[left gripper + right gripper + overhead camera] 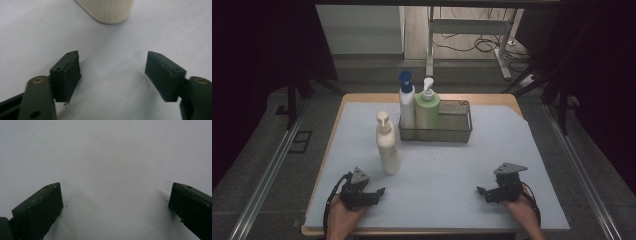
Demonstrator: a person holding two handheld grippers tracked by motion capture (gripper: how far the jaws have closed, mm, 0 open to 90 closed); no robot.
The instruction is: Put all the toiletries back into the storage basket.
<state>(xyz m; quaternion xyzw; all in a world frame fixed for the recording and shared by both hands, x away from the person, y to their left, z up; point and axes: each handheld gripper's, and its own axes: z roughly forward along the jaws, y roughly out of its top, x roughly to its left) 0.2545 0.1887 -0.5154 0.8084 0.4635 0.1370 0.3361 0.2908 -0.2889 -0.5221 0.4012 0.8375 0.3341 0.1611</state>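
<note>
Both grippers are resting low on the pale sheet (452,165) at the near edge, well apart from each other, likely a neutral waiting pose since neither is reaching.

Left gripper (379,191): jaws are standing wide, nothing between them. The cream pump bottle (387,145) is standing upright just ahead of its jaw tips; in the left gripper view the bottle's ribbed base (107,11) is sitting a little beyond the open gap, not touching either jaw. Judgement: this bottle is the one left out of the basket, so it is probably next to be handled, and the open jaws are already facing it.

Right gripper (482,192): jaws are also spread wide, holding nothing, facing bare sheet.

Farther beyond both grippers, the wire basket (457,131) is holding the blue-capped bottle (406,102) and the green bottle (427,107) upright, side by side in its left half; the right half is sitting free.
</note>
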